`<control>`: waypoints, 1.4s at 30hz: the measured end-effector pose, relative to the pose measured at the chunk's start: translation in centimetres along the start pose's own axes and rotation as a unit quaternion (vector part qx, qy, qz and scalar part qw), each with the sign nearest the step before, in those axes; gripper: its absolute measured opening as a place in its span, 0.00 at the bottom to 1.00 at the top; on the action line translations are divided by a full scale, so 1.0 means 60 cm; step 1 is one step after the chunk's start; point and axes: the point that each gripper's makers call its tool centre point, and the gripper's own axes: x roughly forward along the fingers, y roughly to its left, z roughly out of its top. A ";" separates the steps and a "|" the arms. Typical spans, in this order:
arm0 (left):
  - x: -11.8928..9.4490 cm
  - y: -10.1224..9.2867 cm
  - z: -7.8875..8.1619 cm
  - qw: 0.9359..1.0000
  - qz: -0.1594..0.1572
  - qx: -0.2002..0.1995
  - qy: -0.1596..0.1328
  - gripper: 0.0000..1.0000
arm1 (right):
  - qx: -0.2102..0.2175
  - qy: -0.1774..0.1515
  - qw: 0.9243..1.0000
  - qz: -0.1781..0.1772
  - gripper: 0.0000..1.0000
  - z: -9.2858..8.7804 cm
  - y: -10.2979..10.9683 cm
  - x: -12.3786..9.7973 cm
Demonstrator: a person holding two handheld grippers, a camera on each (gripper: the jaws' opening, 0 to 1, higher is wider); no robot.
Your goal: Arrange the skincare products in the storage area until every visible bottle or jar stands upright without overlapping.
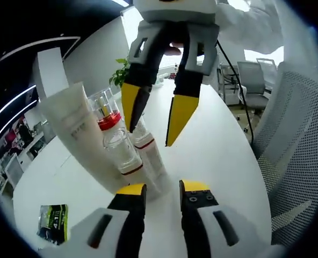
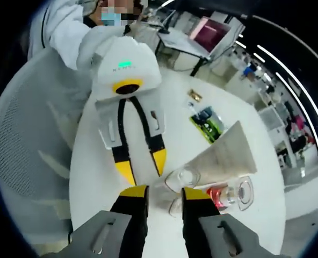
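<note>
The cluster of skincare items is sitting on the white table (image 1: 223, 145): a white tube (image 1: 73, 129), a clear bottle with a red band (image 1: 113, 134), and a second clear bottle (image 1: 148, 150) just beside it. In the left gripper view all three are leaning away from the left gripper (image 1: 164, 192), their long axes slanting up and to the left of its fingertips, and they are touching or overlapping one another at their lower ends. Whether any of them is standing on its own base I cannot tell; the view itself may be rolled.

Left gripper: jaws standing apart, nothing between them; the second clear bottle's lower end is lying just ahead of the left-hand fingertip.

Right gripper (image 2: 160, 192), in its own view: jaws also apart and holding nothing. The rim of a clear bottle (image 2: 183, 180) is showing just beyond and between its fingertips, the red-banded one (image 2: 226, 194) is lying to the right of them, and the white tube (image 2: 229, 153) is fanning out further beyond. In the left gripper view the right gripper (image 1: 151, 131) is hanging over the second clear bottle, its tips on either side of the bottle's upper part but not pinching it.

Judgement: the right gripper is the nearer one to a grasp. The coming move is turning on that bottle's axis lying roughly along the right gripper's approach line, so closing around the neck looks feasible, while the left is sitting low, near the bases, placed to steady them.

Also present: a small green-and-black packet (image 1: 52, 221) on the table well to the left of the left fingers, and a mesh chair (image 1: 296, 156) to the right.
</note>
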 end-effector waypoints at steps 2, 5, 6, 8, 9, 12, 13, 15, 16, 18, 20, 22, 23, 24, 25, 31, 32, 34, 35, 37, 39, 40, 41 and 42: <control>-0.001 0.004 0.002 1.000 0.005 0.000 -0.002 0.24 | 0.003 -0.003 1.000 -0.005 0.18 0.001 -0.005 -0.001; -0.004 0.015 0.014 1.000 0.023 -0.004 -0.012 0.25 | -0.001 0.012 1.000 -0.008 0.21 -0.012 -0.010 0.010; -0.006 0.016 0.019 1.000 0.024 -0.005 -0.016 0.24 | -0.005 0.015 1.000 -0.007 0.20 -0.014 -0.010 0.012; -0.010 0.015 0.029 0.999 0.024 -0.004 -0.022 0.24 | 0.005 0.010 1.000 -0.004 0.21 -0.014 -0.010 0.014; -0.011 0.015 0.031 0.999 0.024 -0.002 -0.023 0.23 | 0.010 0.008 1.000 -0.001 0.21 -0.014 -0.012 0.017; -0.011 0.014 0.034 0.999 0.025 0.002 -0.026 0.24 | 0.002 0.014 1.000 0.004 0.21 -0.013 -0.011 0.023; -0.011 0.015 0.035 0.999 0.026 0.002 -0.026 0.24 | 0.001 0.016 1.000 0.006 0.21 -0.012 -0.010 0.024; -0.012 0.017 0.035 0.999 0.028 0.003 -0.026 0.24 | 0.001 0.018 1.000 0.008 0.21 -0.011 -0.010 0.024; -0.013 0.017 0.034 0.999 0.029 0.004 -0.025 0.23 | 0.000 0.017 1.000 0.008 0.21 -0.010 -0.010 0.024; -0.016 0.021 0.032 0.999 0.031 0.006 -0.023 0.23 | 0.002 0.015 1.000 0.010 0.19 -0.008 -0.010 0.023; -0.020 0.025 0.031 0.999 0.036 0.006 -0.021 0.24 | 0.003 0.014 1.000 0.015 0.18 -0.008 -0.007 0.023; -0.024 0.030 0.033 0.999 0.039 0.005 -0.023 0.24 | 0.003 0.015 1.000 0.018 0.17 -0.008 -0.002 0.023; -0.025 0.032 0.034 0.999 0.041 0.003 -0.024 0.24 | 0.003 0.015 1.000 0.019 0.17 -0.007 -0.002 0.022; -0.026 0.033 0.035 0.999 0.040 -0.001 -0.027 0.24 | 0.002 0.015 1.000 0.020 0.18 -0.006 0.000 0.022; -0.025 0.033 0.034 0.999 0.040 0.000 -0.026 0.24 | 0.003 0.017 1.000 0.020 0.18 -0.006 0.001 0.022; -0.026 0.036 0.038 0.999 0.046 0.006 -0.026 0.25 | 0.006 0.017 0.999 0.032 0.16 -0.006 0.014 0.021; -0.026 0.037 0.038 0.999 0.046 0.007 -0.027 0.25 | 0.006 0.016 0.999 0.034 0.16 -0.006 0.018 0.021; -0.026 0.038 0.037 0.999 0.045 0.008 -0.026 0.25 | 0.006 0.016 0.999 0.039 0.16 -0.007 0.022 0.021; -0.025 0.040 0.037 0.999 0.046 0.009 -0.026 0.25 | 0.007 0.014 0.999 0.040 0.16 -0.006 0.025 0.021; -0.024 0.042 0.038 0.999 0.046 0.009 -0.027 0.25 | 0.008 0.013 0.999 0.043 0.16 -0.004 0.030 0.021; -0.023 0.043 0.040 0.999 0.045 0.011 -0.028 0.25 | 0.007 0.013 0.999 0.047 0.16 -0.004 0.035 0.021; -0.022 0.043 0.044 0.999 0.044 0.013 -0.029 0.25 | 0.007 0.013 0.999 0.047 0.16 -0.004 0.036 0.020; -0.021 0.043 0.046 0.999 0.043 0.016 -0.030 0.25 | 0.007 0.013 0.999 0.048 0.16 -0.006 0.035 0.021; -0.020 0.045 0.046 0.998 0.043 0.018 -0.030 0.25 | 0.008 0.014 0.999 0.048 0.16 -0.008 0.035 0.022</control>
